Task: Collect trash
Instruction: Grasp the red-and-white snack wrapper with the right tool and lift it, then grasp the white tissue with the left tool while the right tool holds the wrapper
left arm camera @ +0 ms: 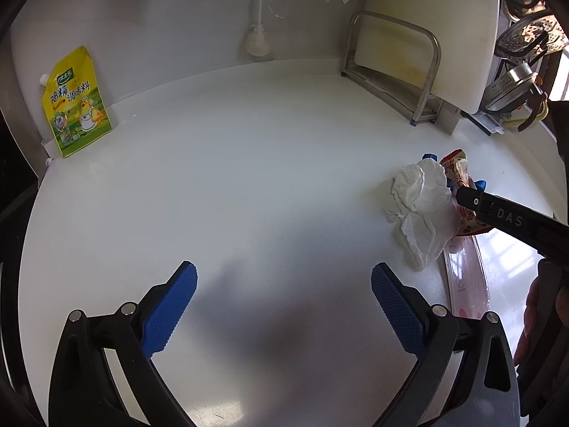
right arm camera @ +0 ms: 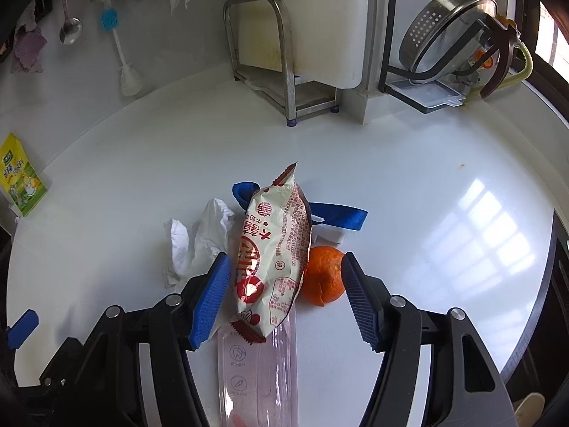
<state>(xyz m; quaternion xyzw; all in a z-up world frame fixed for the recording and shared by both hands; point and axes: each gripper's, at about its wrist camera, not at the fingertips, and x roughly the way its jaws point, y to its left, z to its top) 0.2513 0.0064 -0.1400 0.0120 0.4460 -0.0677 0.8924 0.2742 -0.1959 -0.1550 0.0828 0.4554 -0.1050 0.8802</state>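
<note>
Pickup step in hand: right gripper (right arm camera: 284, 291), released, straddles the wrapper (right arm camera: 274, 249) at frame centre; left gripper (left arm camera: 284, 306) released, idle; next move calls for clenching on the wrapper.

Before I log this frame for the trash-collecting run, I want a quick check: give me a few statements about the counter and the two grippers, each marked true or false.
1. The right gripper is open around the snack wrapper. True.
2. The left gripper is shut on the crumpled tissue. False: it is open, with only bare counter between its fingers.
3. An orange peel lies beside the wrapper. True.
4. The yellow seasoning pouch lies flat mid-counter. False: it stands against the back wall.
5. The blue-handled brush lies in the trash pile. False: it hangs on the wall.
</note>
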